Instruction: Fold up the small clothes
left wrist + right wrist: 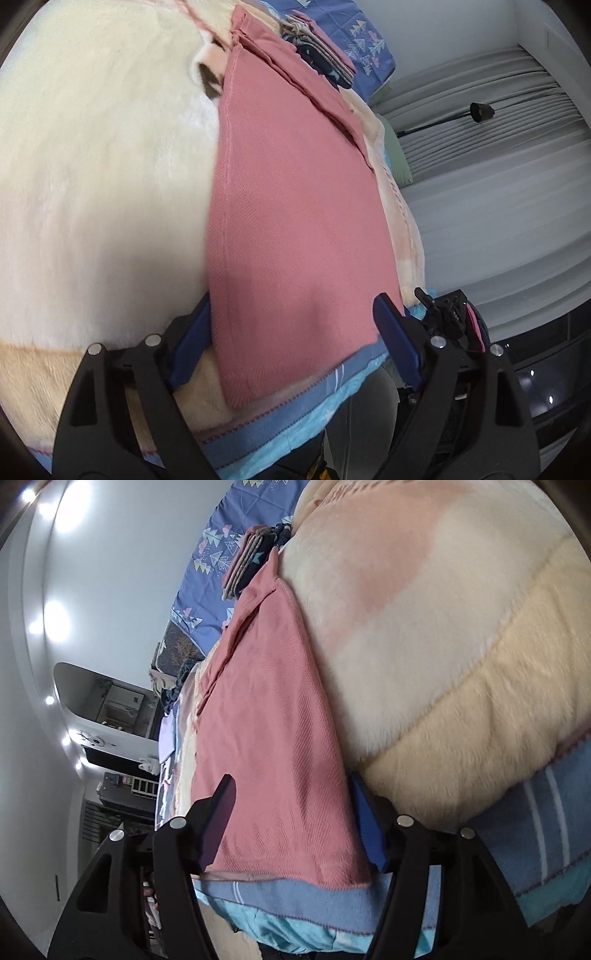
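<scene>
Both wrist views close, facing along pink garment from near hem.

Pink shirt: matt knitted cloth, fine woven-looking texture. Blanket beneath it: cream plush, fuzzy nap, edged by smoother blue cloth. Left gripper at shirt's near hem: matt black plastic, shiny metal pins.

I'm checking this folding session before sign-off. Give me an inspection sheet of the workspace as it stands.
Surface: fluffy cream blanket on a bed.
Job's things: pink garment lying flat, near hem at the bed edge.
Clutter: stack of folded clothes on the blue sheet beyond.
Grippers: left gripper and right gripper open, fingers straddling the near hem.
Cables: nothing seen.
Surroundings: grey curtains, white wall.
</scene>
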